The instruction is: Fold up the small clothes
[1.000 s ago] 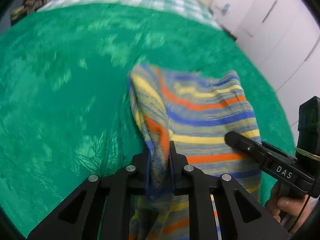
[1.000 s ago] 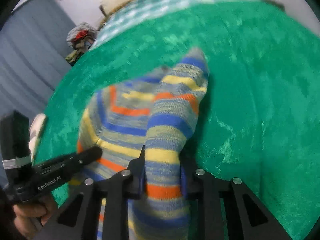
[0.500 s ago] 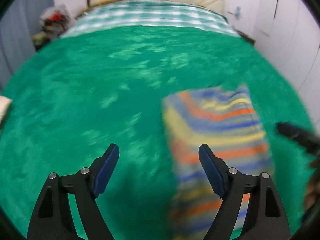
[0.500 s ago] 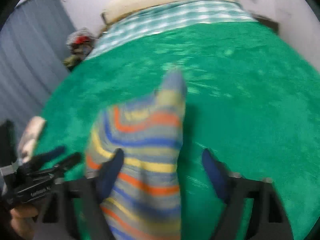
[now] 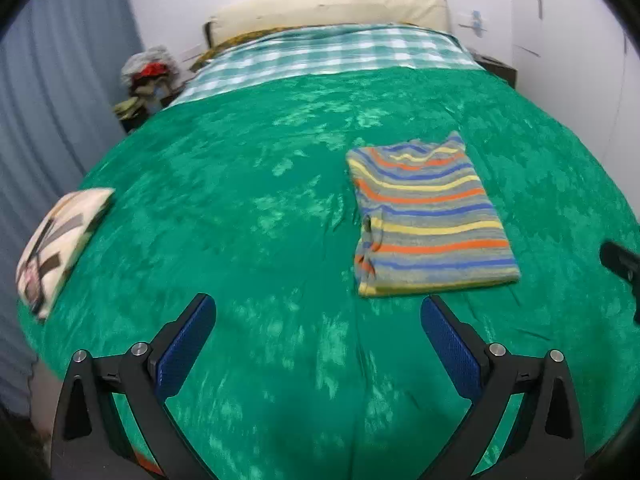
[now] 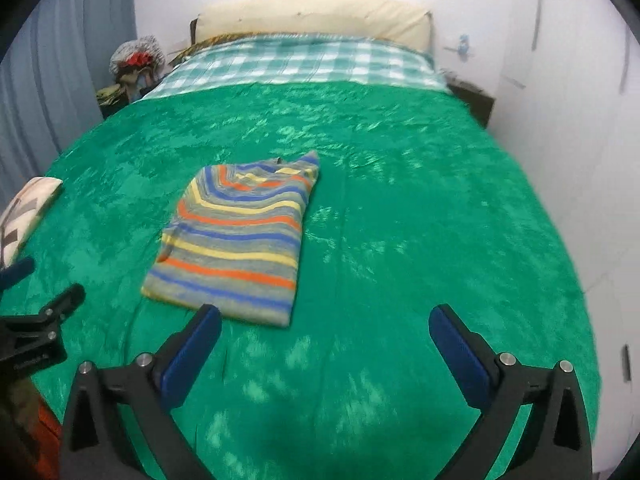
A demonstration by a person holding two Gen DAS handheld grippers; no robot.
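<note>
A striped garment (image 5: 428, 216) in grey, blue, yellow and orange lies folded into a flat rectangle on the green bedspread (image 5: 248, 208). It also shows in the right wrist view (image 6: 240, 236). My left gripper (image 5: 318, 344) is open and empty, held back from the garment's near edge. My right gripper (image 6: 324, 352) is open and empty, near the garment's near right corner. The left gripper's fingers (image 6: 48, 312) show at the left edge of the right wrist view. The tip of the right gripper (image 5: 620, 264) shows at the right edge of the left wrist view.
A folded white patterned cloth (image 5: 56, 240) lies at the bed's left edge. A checked blanket (image 5: 328, 56) and a cream pillow (image 5: 328, 8) lie at the head. A pile of clothes (image 5: 148, 76) sits beside the bed. A white wall runs along the right.
Both grippers were shut on the striped garment a second ago. They have let go, opened and pulled back and up; the garment now lies flat and folded.
</note>
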